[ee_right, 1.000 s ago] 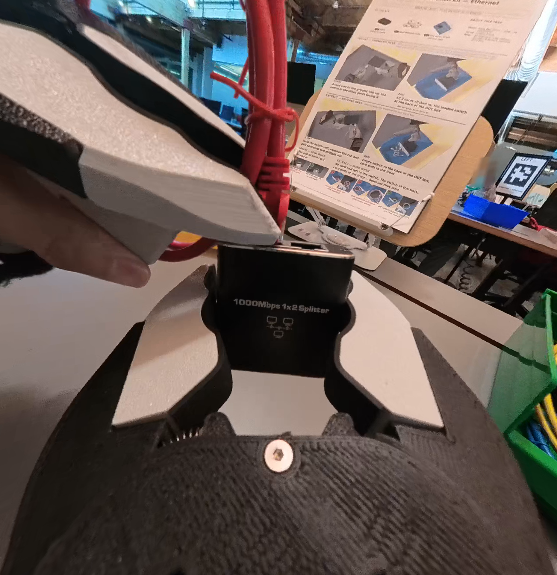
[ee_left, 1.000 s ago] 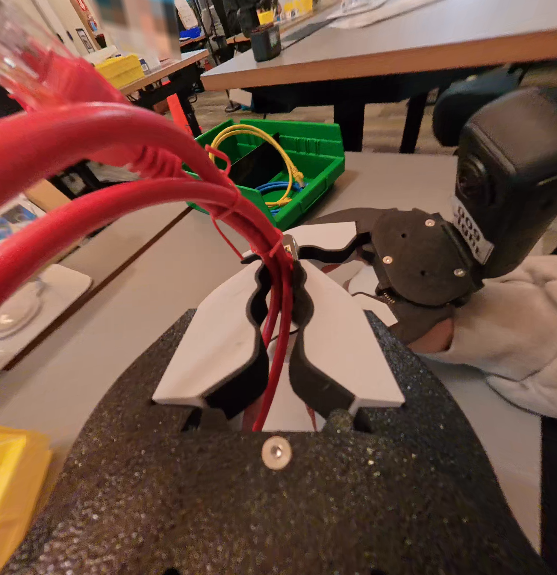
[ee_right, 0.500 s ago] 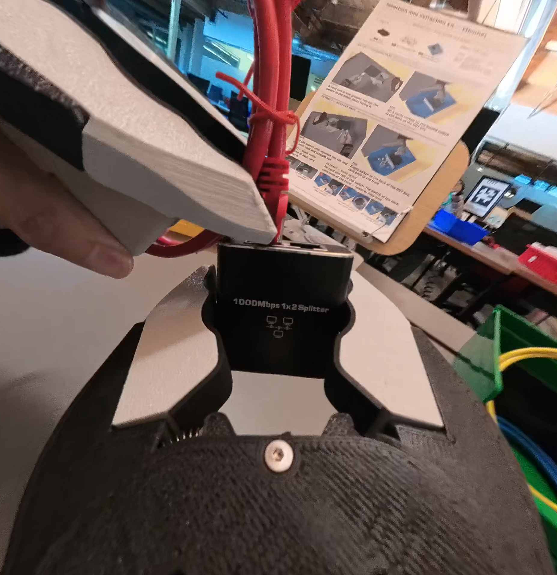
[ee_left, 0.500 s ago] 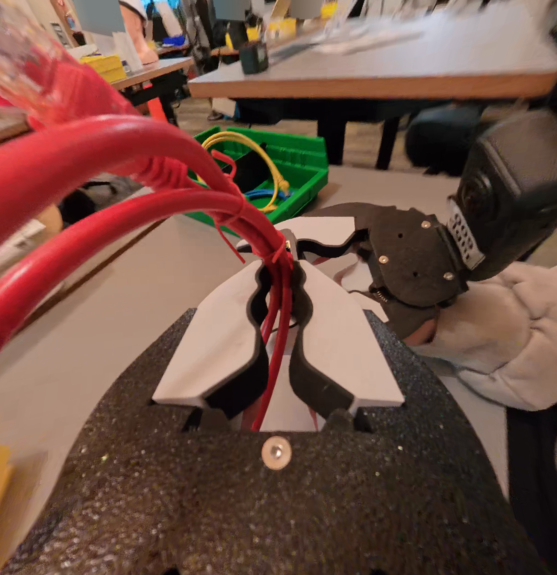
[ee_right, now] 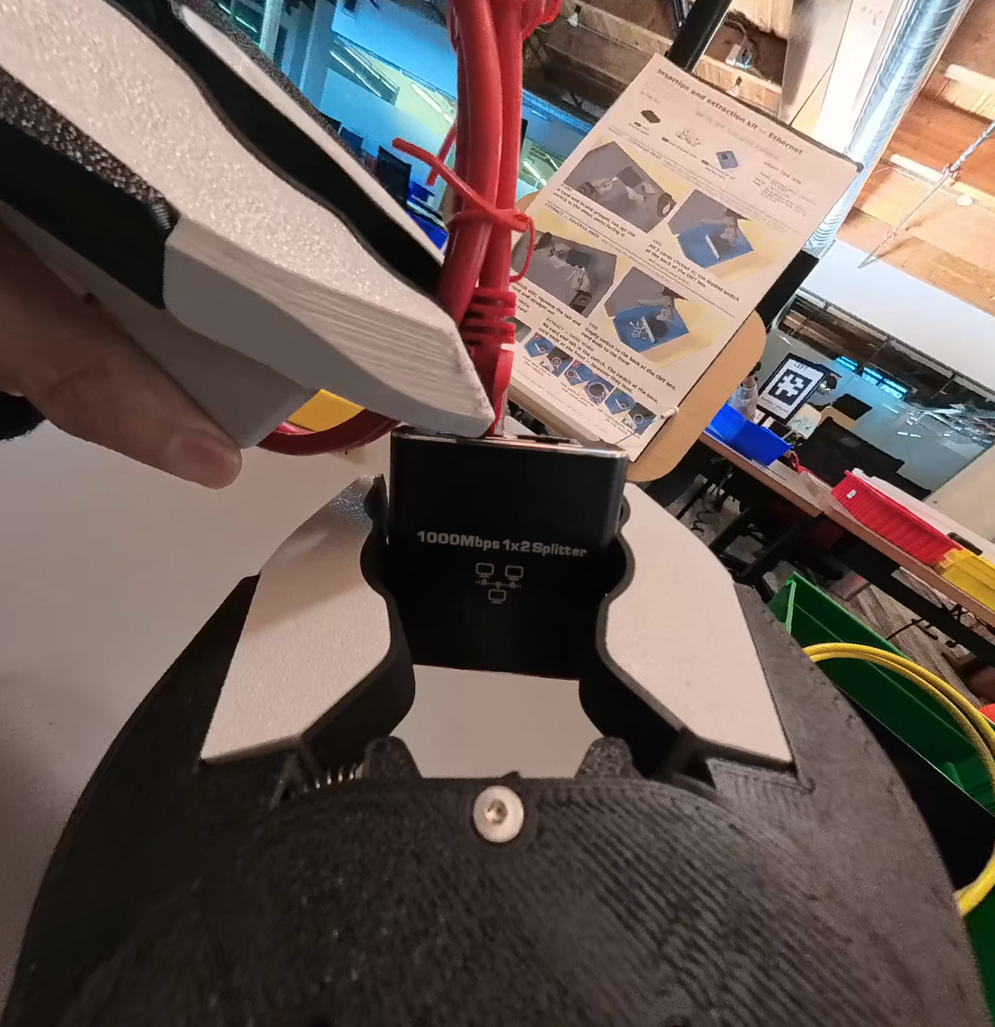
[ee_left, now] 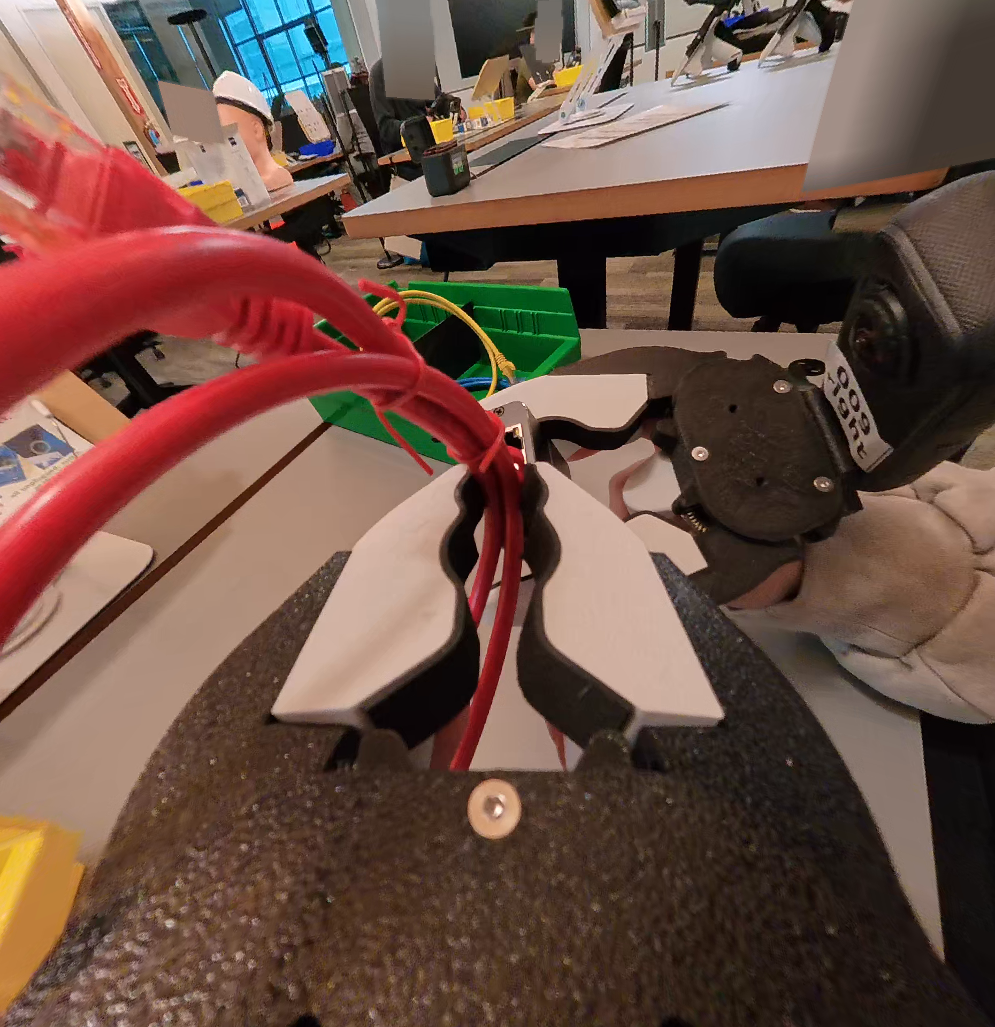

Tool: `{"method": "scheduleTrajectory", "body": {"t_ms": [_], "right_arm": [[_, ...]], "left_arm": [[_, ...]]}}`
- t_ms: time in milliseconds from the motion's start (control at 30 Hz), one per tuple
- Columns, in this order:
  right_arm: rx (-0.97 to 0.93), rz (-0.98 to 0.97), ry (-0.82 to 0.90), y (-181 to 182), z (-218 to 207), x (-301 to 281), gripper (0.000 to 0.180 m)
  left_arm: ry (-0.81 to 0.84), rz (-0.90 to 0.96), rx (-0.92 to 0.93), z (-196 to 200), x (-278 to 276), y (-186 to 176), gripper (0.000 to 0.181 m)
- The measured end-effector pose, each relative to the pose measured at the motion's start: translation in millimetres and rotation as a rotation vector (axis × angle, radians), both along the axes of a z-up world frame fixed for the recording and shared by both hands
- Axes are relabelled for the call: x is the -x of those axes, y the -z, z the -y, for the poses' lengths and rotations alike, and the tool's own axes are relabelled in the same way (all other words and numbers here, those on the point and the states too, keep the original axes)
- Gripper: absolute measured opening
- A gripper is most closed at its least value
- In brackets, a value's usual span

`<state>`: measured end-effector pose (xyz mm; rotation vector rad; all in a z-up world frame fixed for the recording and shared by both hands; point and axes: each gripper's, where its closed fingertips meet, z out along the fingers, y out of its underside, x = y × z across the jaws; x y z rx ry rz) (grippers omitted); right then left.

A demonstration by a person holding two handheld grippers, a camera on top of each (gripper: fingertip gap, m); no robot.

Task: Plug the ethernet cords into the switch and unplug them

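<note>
My right gripper (ee_right: 501, 500) is shut on the black switch (ee_right: 506, 583), with the port face pointing away from me. My left gripper (ee_left: 501, 478) is shut on the bundled red ethernet cord (ee_left: 495, 583), which loops up and to the left. In the right wrist view the cord's red plug (ee_right: 492, 339) points down onto the switch's port face, beside the left gripper's white finger (ee_right: 317, 311). How deep the plug sits is hidden. The switch's silver port end (ee_left: 517, 428) shows just past my left fingertips, held by the right gripper (ee_left: 595, 411).
A green bin (ee_left: 534, 339) with yellow and blue cords stands behind on the table; it also shows in the right wrist view (ee_right: 884, 717). An instruction sheet on a wooden board (ee_right: 678, 250) stands ahead. A yellow bin (ee_left: 17, 900) is at the near left. Other tables stand beyond. Tip to tip, the grippers are about 5 centimetres apart.
Both grippers have tilted and swung together, so the background has shifted. The red plug stays at the switch's port face. Both grips are unchanged.
</note>
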<state>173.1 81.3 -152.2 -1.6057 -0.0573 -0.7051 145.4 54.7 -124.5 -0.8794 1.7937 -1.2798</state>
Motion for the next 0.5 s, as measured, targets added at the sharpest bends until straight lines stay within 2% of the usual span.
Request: {"method": "scheduleTrajectory", "body": {"t_ms": [133, 367, 500], "right_arm": [[-0.014, 0.015, 0.012, -6, 1, 2, 0.077], [-0.091, 0.019, 0.009, -25, 7, 9, 0.077], [-0.090, -0.021, -0.011, -20, 4, 10, 0.077]], "left_arm": [[0.013, 0.036, -0.025, 1, 3, -5, 0.014], [0.024, 0.138, -0.199, 10, 10, -24, 0.015], [0.005, 0.128, -0.261, 8, 9, -21, 0.016]]}}
